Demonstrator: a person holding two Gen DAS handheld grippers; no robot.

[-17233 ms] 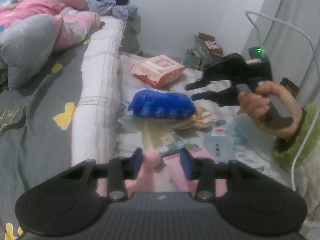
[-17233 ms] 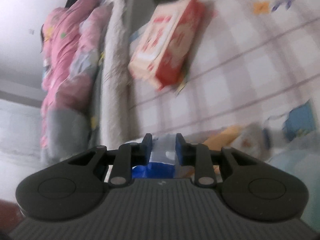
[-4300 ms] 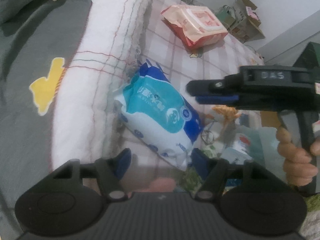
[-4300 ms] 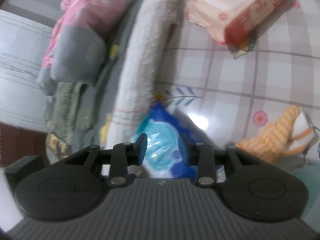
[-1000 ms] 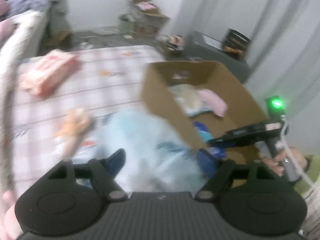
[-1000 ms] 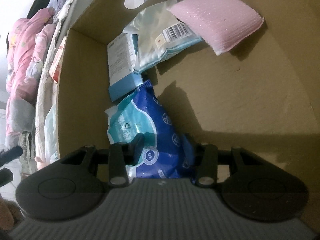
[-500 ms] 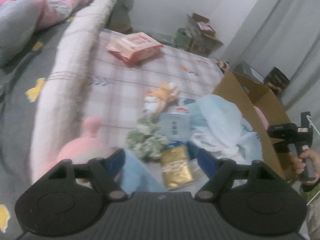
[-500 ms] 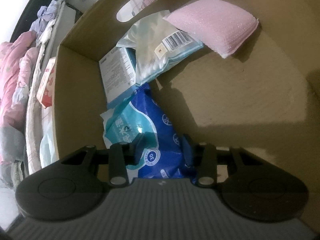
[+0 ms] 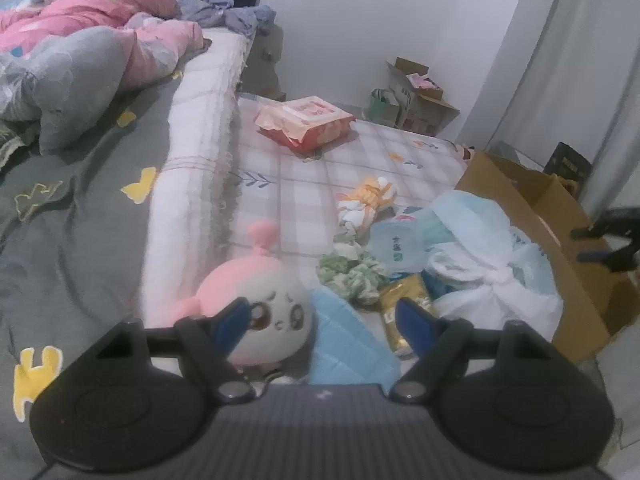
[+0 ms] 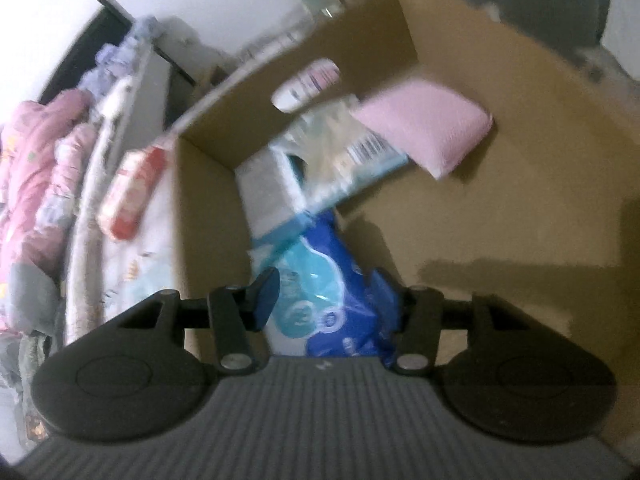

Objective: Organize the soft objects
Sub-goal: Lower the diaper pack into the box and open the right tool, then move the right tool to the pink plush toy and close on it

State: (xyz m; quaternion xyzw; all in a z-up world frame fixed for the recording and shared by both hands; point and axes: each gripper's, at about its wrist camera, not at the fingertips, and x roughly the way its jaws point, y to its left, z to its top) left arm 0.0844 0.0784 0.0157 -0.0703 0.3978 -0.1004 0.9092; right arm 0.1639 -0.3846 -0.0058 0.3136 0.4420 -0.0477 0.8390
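a bedroom: a plaid mattress [image 9: 304,184] beside a grey bedspread [image 9: 80,216], white walls. one cardboard box [image 10: 520,184] holds one pink sponge [image 10: 424,132] and one blue wipes pack [image 10: 324,300], lying between the right gripper [image 10: 332,300]'s opening jaws. the left gripper [image 9: 320,316] is spread wide over one pink plush toy [image 9: 260,300].

I'm working in a lived-in home bedroom: unmade bed [image 9: 80,208] with pink quilt [image 9: 92,12] and grey pillow [image 9: 76,80], checked mattress sheet [image 9: 304,176] strewn with a pink plush toy [image 9: 260,300], curtain [image 9: 580,80] beside white wall, cardboard box [image 9: 576,280] on the mattress edge.
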